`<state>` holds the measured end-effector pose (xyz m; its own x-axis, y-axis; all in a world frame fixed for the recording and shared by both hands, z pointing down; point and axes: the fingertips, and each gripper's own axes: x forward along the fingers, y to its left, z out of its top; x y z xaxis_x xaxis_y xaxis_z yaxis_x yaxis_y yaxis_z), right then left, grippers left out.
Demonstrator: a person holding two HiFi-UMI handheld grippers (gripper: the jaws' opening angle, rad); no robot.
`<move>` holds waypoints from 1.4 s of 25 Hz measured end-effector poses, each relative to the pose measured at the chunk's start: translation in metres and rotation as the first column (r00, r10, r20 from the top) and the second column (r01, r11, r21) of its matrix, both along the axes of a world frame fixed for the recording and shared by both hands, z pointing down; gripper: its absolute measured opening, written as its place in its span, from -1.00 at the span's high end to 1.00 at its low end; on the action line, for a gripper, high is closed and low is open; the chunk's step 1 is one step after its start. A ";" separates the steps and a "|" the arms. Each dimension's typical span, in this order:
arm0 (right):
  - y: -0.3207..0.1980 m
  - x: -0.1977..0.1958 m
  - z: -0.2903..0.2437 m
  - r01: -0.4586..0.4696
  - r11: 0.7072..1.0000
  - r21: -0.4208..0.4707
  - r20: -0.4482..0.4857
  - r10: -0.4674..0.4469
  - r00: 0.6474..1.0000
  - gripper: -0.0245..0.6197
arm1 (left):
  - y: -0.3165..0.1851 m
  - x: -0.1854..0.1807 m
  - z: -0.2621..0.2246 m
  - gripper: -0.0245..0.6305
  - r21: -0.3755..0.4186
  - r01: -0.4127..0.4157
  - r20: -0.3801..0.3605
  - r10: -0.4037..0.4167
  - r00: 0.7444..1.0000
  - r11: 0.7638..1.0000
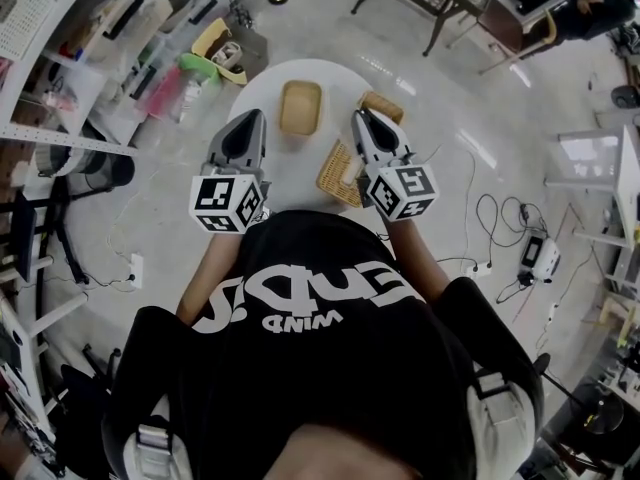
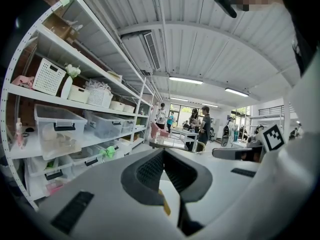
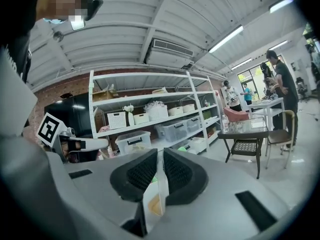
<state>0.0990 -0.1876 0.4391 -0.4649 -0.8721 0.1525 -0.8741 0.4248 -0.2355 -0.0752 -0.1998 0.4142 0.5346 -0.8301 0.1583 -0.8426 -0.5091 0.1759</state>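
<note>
Found in the right gripper, pinched flat between closed jaws above the round white table: a thin pale packet (perhaps a sachet; seen edge-on only). Reads as light, limp and probably slick, so best gripped gently on its broad faces near the middle, as here. Stands on edge with the long axis along the jaws, pointing toward their tips; nothing in the left gripper, closed on itself.
</note>
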 end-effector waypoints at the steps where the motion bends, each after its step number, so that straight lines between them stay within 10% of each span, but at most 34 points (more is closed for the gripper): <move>1: -0.002 0.002 0.003 -0.011 1.000 -0.003 -0.002 0.011 1.000 0.81 | 0.000 0.000 0.000 0.93 0.000 0.000 0.000 0.000 1.000 1.000; 35: -0.007 -0.007 0.002 -0.011 1.000 -0.029 0.044 0.012 0.999 0.81 | -0.001 -0.003 0.004 0.93 -0.016 -0.007 0.004 0.007 1.000 1.000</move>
<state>0.0921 -0.1951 0.4416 -0.4619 -0.8728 0.1576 -0.8673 0.4074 -0.2860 -0.0785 -0.2009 0.4179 0.5400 -0.8236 0.1736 -0.8395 -0.5123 0.1809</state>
